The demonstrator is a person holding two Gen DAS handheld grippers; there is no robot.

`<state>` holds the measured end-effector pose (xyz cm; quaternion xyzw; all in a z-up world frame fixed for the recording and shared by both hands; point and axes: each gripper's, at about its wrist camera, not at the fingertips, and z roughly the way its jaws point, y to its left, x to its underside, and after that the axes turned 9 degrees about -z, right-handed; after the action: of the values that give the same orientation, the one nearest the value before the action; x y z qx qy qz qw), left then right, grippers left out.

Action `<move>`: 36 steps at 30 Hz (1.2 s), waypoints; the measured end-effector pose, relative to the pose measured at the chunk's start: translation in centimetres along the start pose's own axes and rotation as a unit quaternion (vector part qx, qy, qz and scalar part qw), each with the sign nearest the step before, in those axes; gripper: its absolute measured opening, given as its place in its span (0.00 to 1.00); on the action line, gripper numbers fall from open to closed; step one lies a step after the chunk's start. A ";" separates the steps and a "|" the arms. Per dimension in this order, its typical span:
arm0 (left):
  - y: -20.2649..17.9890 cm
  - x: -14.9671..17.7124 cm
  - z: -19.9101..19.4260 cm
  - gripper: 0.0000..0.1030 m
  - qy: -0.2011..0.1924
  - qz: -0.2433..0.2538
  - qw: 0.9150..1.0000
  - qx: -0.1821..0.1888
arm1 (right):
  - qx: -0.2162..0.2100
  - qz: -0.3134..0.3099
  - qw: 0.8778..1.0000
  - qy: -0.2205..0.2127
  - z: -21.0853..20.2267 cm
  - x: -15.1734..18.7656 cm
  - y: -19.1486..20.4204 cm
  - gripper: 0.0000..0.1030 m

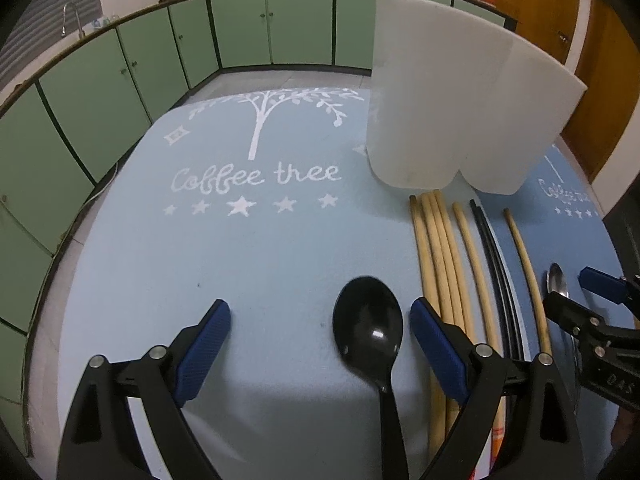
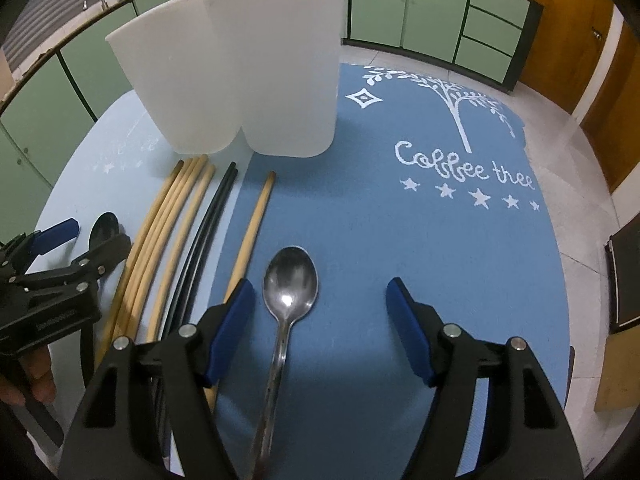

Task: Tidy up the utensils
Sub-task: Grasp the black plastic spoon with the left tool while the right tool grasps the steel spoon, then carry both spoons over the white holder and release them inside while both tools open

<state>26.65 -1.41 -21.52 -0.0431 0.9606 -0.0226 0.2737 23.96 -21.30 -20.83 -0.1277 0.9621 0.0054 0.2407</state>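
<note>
A black plastic spoon (image 1: 368, 332) lies on the light blue mat (image 1: 248, 264) between the fingers of my open left gripper (image 1: 320, 312), closer to the right pad and not touching it. A metal spoon (image 2: 291, 280) lies on the darker blue mat (image 2: 420, 248) inside my open right gripper (image 2: 320, 288), nearer its left pad. Between the two spoons lie several wooden chopsticks (image 1: 436, 260) and a black pair (image 1: 492, 264). Beyond their tips stands a white two-compartment holder (image 2: 240, 72). Each view shows the other gripper at its edge: the left gripper (image 2: 90, 240) and the right gripper (image 1: 572, 290).
Both mats carry a white "Coffee tree" print (image 1: 256, 178) and cover a round table. Green cabinets (image 1: 100, 80) ring the room, with a wooden door (image 2: 600, 60) at the right. A hand (image 2: 36, 380) holds the left gripper's handle.
</note>
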 end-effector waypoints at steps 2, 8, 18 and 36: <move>0.0 -0.3 0.3 0.87 0.005 -0.006 1.000 0.002 | -0.007 0.002 1.000 0.002 0.0 0.0 0.1 0.65; 0.5 -0.3 0.2 0.87 0.009 -0.014 1.000 0.010 | -0.006 0.010 1.000 0.011 0.3 -0.3 0.3 0.59; 0.5 -0.6 -0.7 0.33 0.015 -0.016 0.998 0.053 | -0.008 0.005 1.000 0.019 0.6 -0.4 1.1 0.27; -0.6 0.3 -9.4 0.33 -0.162 0.010 0.982 0.092 | -0.044 0.005 0.988 -0.146 -7.7 0.3 -1.0 0.26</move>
<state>21.52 -1.88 -13.68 -0.0109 0.8978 -0.1004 0.4286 20.41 -22.90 -14.16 -0.1317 0.9160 0.0679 0.3728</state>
